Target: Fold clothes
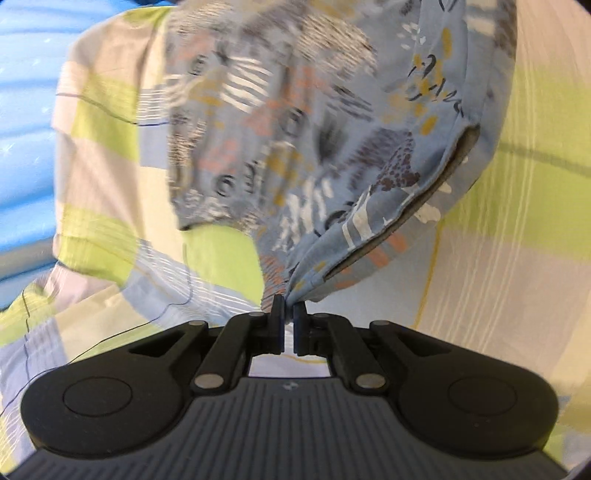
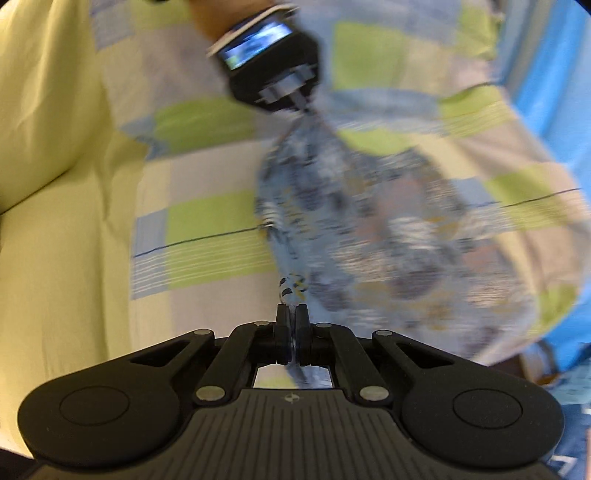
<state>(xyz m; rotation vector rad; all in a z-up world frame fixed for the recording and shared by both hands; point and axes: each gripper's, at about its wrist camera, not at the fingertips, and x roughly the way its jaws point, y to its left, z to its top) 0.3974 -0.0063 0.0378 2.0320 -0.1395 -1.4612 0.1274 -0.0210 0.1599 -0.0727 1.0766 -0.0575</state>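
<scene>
Here: checked bedsheet (image 1: 110, 177) | blue wall (image 1: 26, 110) | both jaws pinching patterned garment (image 1: 295, 147) above it

Motion smears the patterned garment (image 2: 369, 221) across most of my right wrist view, so I can't read its print or trace its edges there. My left claw (image 2: 295, 99), up at 12 o'clock, is blurred too, and the forearm (image 2: 218, 18) behind it is cut off by the top edge. In the left wrist view the garment's left half is streaked. At 4 o'clock in the right view, something dark (image 2: 535, 362) below the bed's edge is too vague to name.
</scene>
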